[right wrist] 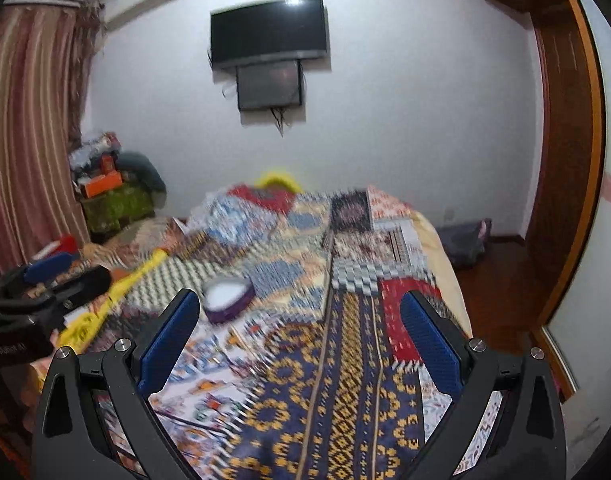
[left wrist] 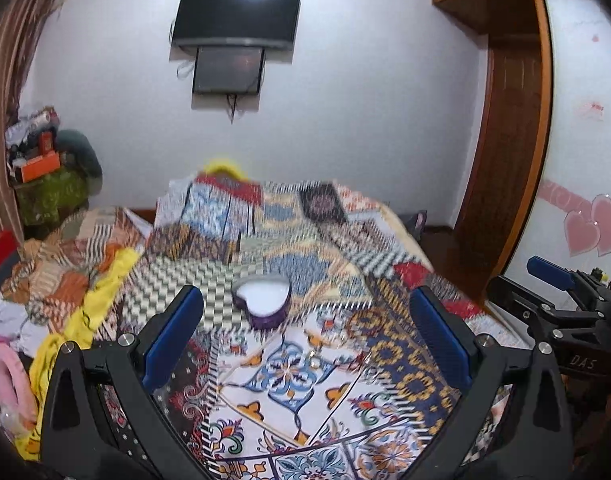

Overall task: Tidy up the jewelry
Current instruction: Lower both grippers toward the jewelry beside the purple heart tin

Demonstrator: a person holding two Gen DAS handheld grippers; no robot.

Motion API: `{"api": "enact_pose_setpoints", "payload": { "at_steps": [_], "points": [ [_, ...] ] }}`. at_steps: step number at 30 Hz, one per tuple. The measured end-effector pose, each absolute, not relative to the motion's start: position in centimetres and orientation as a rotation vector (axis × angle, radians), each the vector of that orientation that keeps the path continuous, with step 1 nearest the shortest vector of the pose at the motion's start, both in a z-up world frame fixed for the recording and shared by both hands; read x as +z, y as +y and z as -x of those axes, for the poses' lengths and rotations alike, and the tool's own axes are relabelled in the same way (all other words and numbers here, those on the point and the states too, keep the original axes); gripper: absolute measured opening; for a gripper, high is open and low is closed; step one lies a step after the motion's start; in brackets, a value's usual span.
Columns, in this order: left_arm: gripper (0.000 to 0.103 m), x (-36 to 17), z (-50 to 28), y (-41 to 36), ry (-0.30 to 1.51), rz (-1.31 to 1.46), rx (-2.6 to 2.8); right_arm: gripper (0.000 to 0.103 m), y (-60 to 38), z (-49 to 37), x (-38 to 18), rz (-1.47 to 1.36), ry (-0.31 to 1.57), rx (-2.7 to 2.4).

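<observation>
On the bed, your heart-shaped box [left wrist: 262, 298] sits ahead of both grippers, apart from them; its wall is purple and its inside looks white, though the blur hides whether anything lies in it. In the right wrist view the box [right wrist: 227, 298] shows just past the left fingertip. On the quilt [left wrist: 289, 380] near your left gripper a few small pale rings seem to lie, too smeared to be sure of. Your left gripper [left wrist: 305, 334] is spread wide with nothing between its blue ribbed pads. Your right gripper [right wrist: 299, 338] is likewise wide apart and empty. Seen from the left, the right gripper's black body bears the letters "DAS"; the white print on the left gripper's body, seen from the right, is too blurred to read. The quilt is patchwork, with tile and floral prints. The bed's right edge drops to a wood floor [right wrist: 501, 280] beside a wooden wardrobe [left wrist: 513, 120].
</observation>
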State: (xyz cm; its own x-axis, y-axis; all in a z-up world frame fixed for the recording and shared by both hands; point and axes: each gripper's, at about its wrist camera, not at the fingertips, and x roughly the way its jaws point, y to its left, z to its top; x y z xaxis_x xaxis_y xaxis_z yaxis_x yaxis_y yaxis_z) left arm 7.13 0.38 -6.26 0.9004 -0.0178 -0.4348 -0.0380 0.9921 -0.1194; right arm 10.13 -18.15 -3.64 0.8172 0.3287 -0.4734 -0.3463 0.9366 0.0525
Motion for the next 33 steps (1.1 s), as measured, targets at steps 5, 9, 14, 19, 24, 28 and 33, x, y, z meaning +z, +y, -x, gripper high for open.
{"api": "enact_pose_setpoints", "payload": {
  "at_steps": [5, 9, 14, 19, 24, 28, 33],
  "points": [
    [0.102, -9.8, -9.5, 0.3, 0.568, 0.106, 0.011, 0.1, -18.4, -12.3, -6.8, 0.069, 0.605, 0.351],
    [0.096, -12.3, -11.1, 0.4, 0.651, 0.106, 0.002, 0.096, -18.2, -13.3, -8.5, 0.094, 0.667, 0.367],
    [0.083, -14.7, -12.4, 0.1, 0.735, 0.093, -0.021, 0.078, -17.3, -14.5, -9.9, 0.116, 0.736, 0.451],
    [0.068, -16.3, -13.4, 0.2, 0.784, 0.116, -0.057, 0.06, -15.6, -15.5, -11.0, 0.146, 0.784, 0.532],
    [0.049, -17.2, -14.5, 0.6, 0.827, 0.144, -0.099, 0.047, -14.5, -16.6, -12.2, 0.149, 0.859, 0.595],
    [0.039, -17.7, -15.4, 0.2, 0.846, 0.14, -0.14, 0.04, -14.2, -17.3, -12.8, 0.139, 0.898, 0.624],
    [0.038, -18.1, -16.4, -0.3, 0.854, 0.121, -0.163, 0.037, -13.8, -17.8, -13.4, 0.125, 0.945, 0.661]
  ]
}}
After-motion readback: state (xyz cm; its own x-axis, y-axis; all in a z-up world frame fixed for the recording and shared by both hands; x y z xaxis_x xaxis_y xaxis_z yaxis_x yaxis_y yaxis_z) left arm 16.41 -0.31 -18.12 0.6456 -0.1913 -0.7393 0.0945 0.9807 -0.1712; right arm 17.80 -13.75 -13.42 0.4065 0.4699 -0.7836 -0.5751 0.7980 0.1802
